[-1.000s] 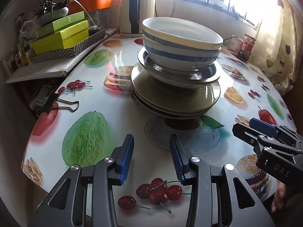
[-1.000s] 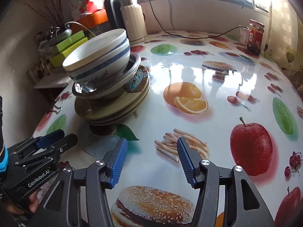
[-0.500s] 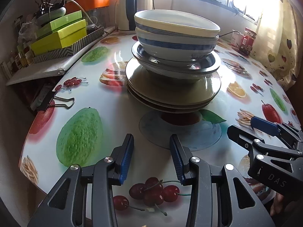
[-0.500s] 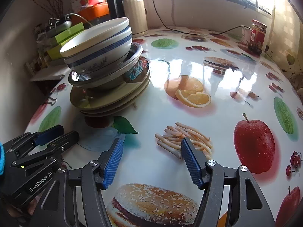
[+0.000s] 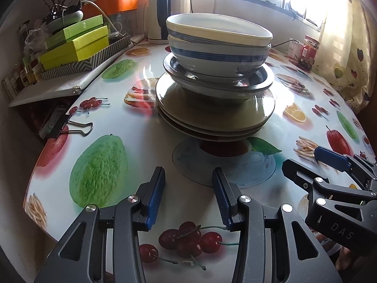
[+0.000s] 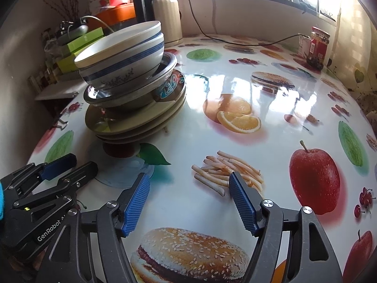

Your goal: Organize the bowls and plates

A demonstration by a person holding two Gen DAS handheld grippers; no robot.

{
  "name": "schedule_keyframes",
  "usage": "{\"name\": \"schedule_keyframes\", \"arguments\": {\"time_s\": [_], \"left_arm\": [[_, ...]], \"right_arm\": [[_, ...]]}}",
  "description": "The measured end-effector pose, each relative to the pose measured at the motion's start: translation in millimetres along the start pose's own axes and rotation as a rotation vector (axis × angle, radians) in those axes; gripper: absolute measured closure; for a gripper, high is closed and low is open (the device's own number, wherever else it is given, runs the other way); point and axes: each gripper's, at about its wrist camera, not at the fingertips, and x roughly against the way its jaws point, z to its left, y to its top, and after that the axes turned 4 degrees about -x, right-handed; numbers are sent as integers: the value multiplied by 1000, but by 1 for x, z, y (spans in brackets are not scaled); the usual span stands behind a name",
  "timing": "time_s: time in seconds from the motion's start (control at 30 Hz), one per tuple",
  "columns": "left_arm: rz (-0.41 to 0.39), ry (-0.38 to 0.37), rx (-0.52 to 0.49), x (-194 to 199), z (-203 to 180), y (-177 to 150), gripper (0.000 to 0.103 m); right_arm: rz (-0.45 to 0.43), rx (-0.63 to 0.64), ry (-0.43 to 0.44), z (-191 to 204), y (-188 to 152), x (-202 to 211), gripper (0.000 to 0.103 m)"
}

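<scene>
Left wrist view: I see my left hand-held gripper (image 5: 188,184) with jaws opening and nothing between them, above the fruit-print bench (image 5: 132,146). Ahead stands the stack: two blue-banded bowls (image 5: 218,47) nested in a metal bowl (image 5: 219,80) on three plates (image 5: 214,118). Right wrist view: my right hand-held gripper (image 6: 189,192) is opening too, empty, with the stack (image 6: 132,87) well to its left.
</scene>
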Motion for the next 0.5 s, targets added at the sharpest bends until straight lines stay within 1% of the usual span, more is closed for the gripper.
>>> {"name": "schedule_keyframes", "arguments": {"time_s": [0.5], "left_arm": [[-1, 0, 1, 1, 0, 0, 60]], "right_arm": [[-2, -8, -5, -1, -1, 1, 28]]}}
